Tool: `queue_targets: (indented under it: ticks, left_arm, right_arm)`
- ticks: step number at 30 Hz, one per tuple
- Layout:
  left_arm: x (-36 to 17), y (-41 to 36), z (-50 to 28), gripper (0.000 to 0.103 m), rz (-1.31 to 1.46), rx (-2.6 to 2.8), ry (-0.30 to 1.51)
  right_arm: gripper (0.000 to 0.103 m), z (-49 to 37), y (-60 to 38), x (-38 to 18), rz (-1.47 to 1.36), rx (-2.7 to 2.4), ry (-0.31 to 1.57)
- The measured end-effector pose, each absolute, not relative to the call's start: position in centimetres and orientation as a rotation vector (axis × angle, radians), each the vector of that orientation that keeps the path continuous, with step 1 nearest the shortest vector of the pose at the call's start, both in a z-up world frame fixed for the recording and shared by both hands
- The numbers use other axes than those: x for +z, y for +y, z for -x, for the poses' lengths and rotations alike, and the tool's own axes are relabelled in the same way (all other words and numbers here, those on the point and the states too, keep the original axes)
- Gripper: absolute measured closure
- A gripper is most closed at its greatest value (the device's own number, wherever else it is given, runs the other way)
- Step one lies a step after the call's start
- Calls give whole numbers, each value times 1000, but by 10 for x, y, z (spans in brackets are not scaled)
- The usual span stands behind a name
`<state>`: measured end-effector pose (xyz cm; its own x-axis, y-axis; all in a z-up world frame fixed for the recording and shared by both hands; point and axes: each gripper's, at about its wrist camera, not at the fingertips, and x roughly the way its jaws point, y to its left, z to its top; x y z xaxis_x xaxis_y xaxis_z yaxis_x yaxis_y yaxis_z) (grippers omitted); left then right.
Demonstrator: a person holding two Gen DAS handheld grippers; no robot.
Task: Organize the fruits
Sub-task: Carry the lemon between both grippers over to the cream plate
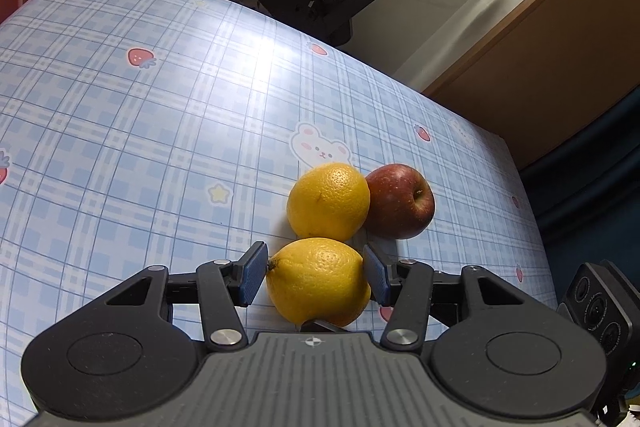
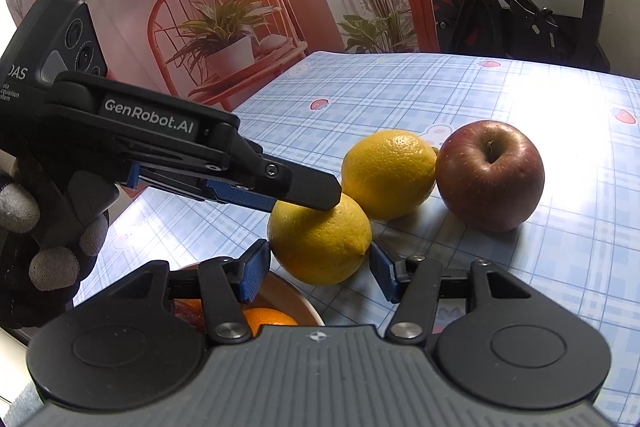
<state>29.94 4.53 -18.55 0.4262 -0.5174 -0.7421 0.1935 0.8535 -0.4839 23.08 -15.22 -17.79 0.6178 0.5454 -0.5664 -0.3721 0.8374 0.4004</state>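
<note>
With some orange fruit already in the tan bowl [image 2: 296, 297], the left tongs [image 1: 316, 273] clasp the near yellow lemon [image 1: 318, 281] on the blue plaid surface [image 1: 140, 131]; second lemon [image 1: 328, 201], red apple [image 1: 402, 201] remain; right tongs [image 2: 318, 269] gape wide, empty.

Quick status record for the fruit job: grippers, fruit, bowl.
left gripper: pads on both sides of the near lemon, touching or nearly
right gripper: open, holding nothing
far lemon: on the tablecloth, against the apple
bowl: below the right gripper, orange inside
</note>
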Motion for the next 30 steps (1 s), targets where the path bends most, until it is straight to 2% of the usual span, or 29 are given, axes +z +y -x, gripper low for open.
queue_targets:
  ticks: [18,30]
  left_arm:
    - [-135,27,-243,48,253,-485,980]
    - [-138,23,-189,48,209,-493,1011]
  right_arm:
    - [45,-174,-164,-142,-225,570,652]
    - [45,-123,-165,-145,-228,615,677]
